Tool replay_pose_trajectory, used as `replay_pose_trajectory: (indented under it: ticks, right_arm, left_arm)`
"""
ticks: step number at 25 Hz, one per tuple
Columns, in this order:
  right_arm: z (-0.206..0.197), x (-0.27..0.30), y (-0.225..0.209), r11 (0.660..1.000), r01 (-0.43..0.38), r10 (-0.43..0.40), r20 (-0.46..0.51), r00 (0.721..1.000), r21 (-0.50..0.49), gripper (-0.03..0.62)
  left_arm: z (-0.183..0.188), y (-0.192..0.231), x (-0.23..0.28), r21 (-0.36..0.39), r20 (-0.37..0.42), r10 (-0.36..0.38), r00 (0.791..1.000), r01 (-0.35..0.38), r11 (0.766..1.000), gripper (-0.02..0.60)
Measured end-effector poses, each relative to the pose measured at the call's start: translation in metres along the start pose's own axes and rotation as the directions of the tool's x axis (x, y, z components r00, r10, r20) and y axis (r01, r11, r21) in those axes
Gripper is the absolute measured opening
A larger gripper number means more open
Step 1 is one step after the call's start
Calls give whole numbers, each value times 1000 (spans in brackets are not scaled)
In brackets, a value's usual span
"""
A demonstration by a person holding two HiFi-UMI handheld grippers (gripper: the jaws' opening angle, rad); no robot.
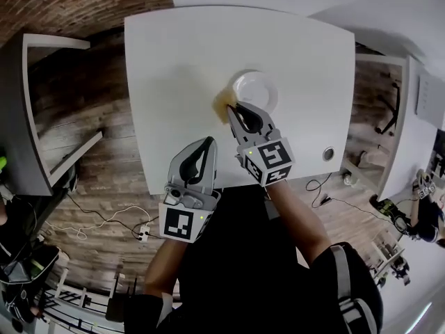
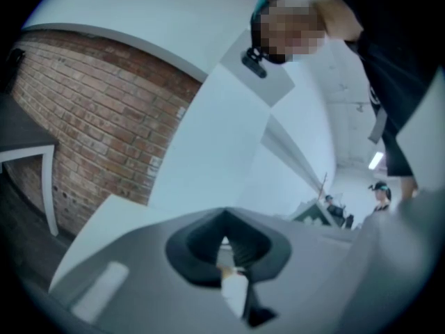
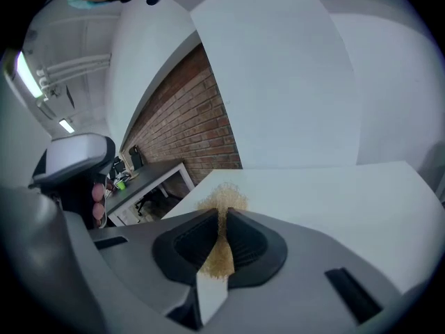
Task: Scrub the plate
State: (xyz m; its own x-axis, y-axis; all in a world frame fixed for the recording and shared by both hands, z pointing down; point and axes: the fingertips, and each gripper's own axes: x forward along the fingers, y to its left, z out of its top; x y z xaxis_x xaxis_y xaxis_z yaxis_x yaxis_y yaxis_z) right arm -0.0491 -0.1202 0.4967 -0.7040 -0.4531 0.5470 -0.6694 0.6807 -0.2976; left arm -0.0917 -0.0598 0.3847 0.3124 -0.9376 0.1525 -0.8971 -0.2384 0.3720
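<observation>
Counted on the white desk point(image 1: 174, 61): one plate point(image 1: 254, 89), one tan scouring pad point(image 1: 224, 105), one round grommet point(image 1: 328, 154). Hand-held grippers: two, namely the left hand-held gripper point(image 1: 207, 143) and the right hand-held gripper point(image 1: 233, 110). Marker cubes: two, one per gripper point(image 1: 182, 223) point(image 1: 271, 160). Desks clearly made out: two, counting one dark desk point(image 1: 21, 117) at the left. On the wooden floor point(image 1: 104, 179): one power strip point(image 1: 144, 234).

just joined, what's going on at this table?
A person works two handheld grippers over a white table. The right gripper is shut on a tan scrub pad, held at the near-left rim of the white plate; whether it touches isn't clear. The left gripper is shut and empty, back near the table's front edge, away from the plate.
</observation>
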Motion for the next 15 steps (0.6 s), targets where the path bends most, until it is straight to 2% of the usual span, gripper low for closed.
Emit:
replay_pose_trajectory:
  ticks: [8, 15]
  right_arm:
    - [74, -55, 12, 999, -4, 11, 170, 985, -41, 35]
    - [103, -124, 26, 999, -4, 16, 272, 962, -46, 35]
  left_arm:
    - [46, -26, 7, 81, 50, -28, 998, 24, 996, 2]
    - [79, -59, 3, 113, 94, -46, 995, 35, 993, 2]
